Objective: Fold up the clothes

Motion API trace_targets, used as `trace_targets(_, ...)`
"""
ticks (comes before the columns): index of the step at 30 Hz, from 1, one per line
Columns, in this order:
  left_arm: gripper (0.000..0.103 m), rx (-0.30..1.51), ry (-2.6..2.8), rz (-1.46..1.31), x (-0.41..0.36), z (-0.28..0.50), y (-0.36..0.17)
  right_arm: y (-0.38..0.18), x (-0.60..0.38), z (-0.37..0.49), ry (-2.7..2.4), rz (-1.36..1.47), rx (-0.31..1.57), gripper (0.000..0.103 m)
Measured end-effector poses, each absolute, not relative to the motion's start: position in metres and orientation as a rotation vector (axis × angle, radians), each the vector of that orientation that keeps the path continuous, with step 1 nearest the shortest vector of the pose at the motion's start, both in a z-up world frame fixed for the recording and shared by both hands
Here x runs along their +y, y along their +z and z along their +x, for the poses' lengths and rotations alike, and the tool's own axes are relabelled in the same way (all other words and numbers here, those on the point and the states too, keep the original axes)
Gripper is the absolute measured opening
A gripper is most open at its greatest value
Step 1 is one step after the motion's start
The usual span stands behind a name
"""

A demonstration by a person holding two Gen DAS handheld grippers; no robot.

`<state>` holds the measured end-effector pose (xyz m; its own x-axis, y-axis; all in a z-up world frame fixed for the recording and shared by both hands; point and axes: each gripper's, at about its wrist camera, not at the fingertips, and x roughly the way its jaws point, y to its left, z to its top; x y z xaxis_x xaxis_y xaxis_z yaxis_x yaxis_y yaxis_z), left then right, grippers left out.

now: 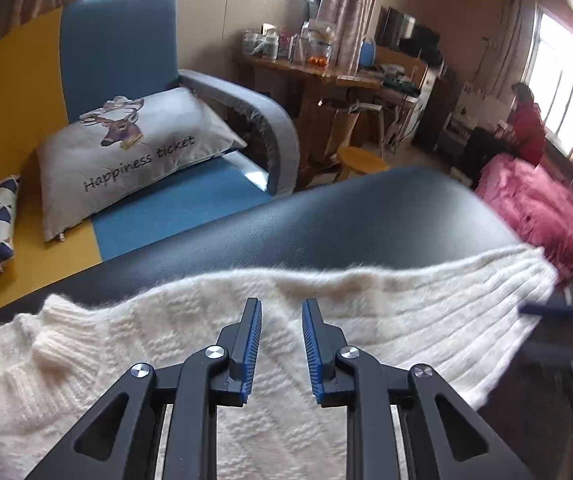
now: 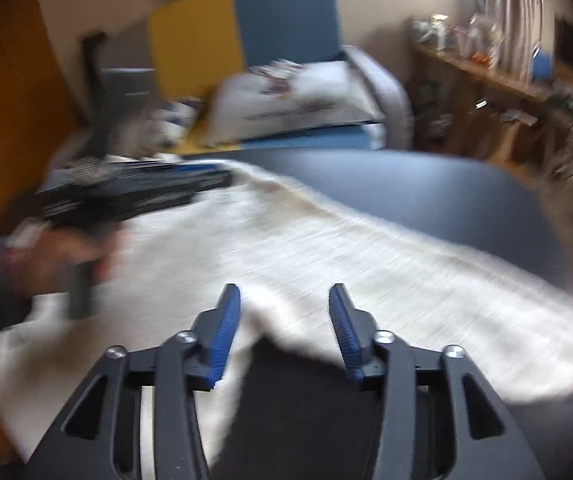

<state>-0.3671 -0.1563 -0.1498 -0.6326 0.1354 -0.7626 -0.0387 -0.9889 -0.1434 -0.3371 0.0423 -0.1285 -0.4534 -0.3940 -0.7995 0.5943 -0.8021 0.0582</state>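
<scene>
A white knitted sweater [image 1: 370, 308] lies spread across the dark table [image 1: 366, 216], its ribbed collar at the left and its ribbed hem at the right. My left gripper [image 1: 281, 304] hovers over the sweater's middle, jaws open with nothing between them. In the right wrist view, which is blurred, the sweater [image 2: 286, 240] covers the near part of the table [image 2: 406, 184]. My right gripper [image 2: 284, 292] stands open above the sweater's near edge, with no cloth pinched. The left gripper [image 2: 206, 178] shows there at the left, held by a hand [image 2: 66, 256]. The right gripper [image 1: 558, 320] appears blurred at the sweater's hem.
A blue and yellow sofa [image 1: 118, 40] with a deer-print pillow [image 1: 134, 148] stands behind the table. A pink garment [image 1: 538, 208] is heaped at the table's right end. A cluttered wooden desk [image 1: 326, 76] and a person in red [image 1: 526, 124] are farther back.
</scene>
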Motion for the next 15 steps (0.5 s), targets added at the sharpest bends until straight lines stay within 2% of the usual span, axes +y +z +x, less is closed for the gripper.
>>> trace_targets(4, 0.021, -0.127, 2.75, -1.317, -0.153, -0.366, -0.163, -0.163, 0.042, -0.381, -2.288, 1.341, 0.464, 0.05)
trace_targets(9, 0.022, -0.175, 2.731, -1.313, -0.16, -0.368, -0.166, -0.177, 0.059, -0.376, -2.301, 1.3, 0.4, 0.05)
trace_targets(15, 0.022, -0.103, 2.777, -1.276, -0.155, -0.36, -0.154, -0.167, 0.058, -0.383, -2.293, 1.327, 0.269, 0.052)
